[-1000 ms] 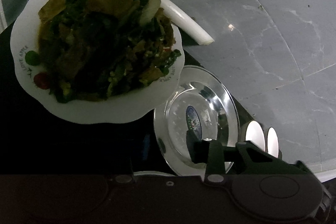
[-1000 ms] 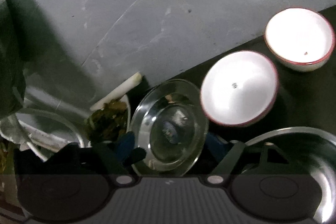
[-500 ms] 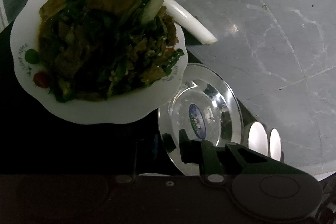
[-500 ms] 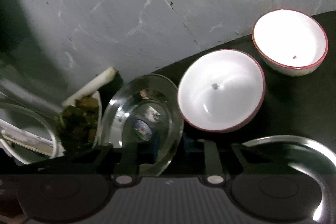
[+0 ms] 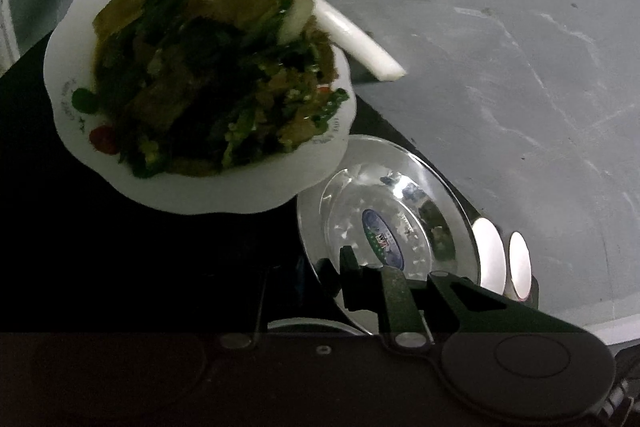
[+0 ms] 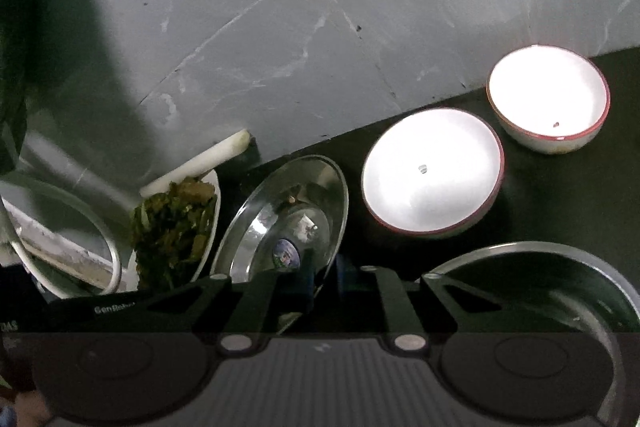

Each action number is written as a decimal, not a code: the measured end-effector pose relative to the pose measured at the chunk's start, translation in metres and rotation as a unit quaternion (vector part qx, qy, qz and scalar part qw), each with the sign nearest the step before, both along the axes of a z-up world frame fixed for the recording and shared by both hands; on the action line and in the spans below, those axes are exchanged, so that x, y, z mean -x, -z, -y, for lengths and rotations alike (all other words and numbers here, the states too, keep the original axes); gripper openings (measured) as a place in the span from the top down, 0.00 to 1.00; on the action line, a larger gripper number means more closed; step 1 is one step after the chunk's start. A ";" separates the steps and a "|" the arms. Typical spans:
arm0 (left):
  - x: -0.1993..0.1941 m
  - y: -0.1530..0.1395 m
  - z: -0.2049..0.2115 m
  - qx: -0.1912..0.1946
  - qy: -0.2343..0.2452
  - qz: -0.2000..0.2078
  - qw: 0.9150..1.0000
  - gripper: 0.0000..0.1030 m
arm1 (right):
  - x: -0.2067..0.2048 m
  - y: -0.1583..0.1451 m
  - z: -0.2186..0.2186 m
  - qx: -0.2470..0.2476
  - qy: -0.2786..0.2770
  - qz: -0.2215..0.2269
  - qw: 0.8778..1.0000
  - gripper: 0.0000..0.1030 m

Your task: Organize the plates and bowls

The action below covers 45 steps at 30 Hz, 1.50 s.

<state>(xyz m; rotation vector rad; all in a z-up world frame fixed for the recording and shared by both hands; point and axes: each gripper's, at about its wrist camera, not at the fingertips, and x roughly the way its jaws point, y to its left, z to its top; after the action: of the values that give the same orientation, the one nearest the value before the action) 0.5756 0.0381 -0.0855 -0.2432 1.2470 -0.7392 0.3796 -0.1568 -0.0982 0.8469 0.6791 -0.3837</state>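
- Right hand-held gripper (image 6: 324,273): its two pads are drawn close together, and they pinch the near rim of the steel plate (image 6: 280,215), which sits tilted between them.
- Left hand-held gripper (image 5: 320,279): one finger reaches over the near left rim of the same steel plate (image 5: 384,211). The other finger is lost in the dark, so I cannot tell whether this one is spread or clamped.
- The steel plate has a round blue sticker in its well and lies on the black tabletop (image 5: 120,247), close to its far edge.
- Just left of it is a white scalloped plate (image 5: 200,197) heaped with cooked greens; its rim overlaps the steel plate's far left rim.
- A white stalk (image 5: 344,35) lies behind that plate, on the grey stone surface (image 6: 320,27).
- To the right of the steel plate sit two white bowls with red rims: one (image 6: 432,171) just beside it, the other (image 6: 548,99) farther right.
- A large steel bowl (image 6: 532,247) sits at the near right.
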 end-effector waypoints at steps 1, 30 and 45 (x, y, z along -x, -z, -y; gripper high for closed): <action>0.001 -0.002 0.000 0.002 0.002 0.004 1.000 0.82 | 0.001 -0.001 -0.001 0.004 0.000 0.001 1.000 0.89; 0.093 -0.060 0.003 0.048 0.097 0.095 0.990 0.81 | 0.100 -0.049 -0.021 0.055 0.055 0.070 0.995 0.88; 0.160 -0.051 0.030 0.014 0.151 0.120 0.981 0.80 | 0.181 -0.044 -0.023 0.061 0.098 0.042 0.992 0.87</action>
<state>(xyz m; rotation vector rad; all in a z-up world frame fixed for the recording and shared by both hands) 0.4153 0.0077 -0.0344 0.0147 1.0542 -1.0169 0.1984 -0.1340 -0.0544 0.8113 0.4907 -0.5564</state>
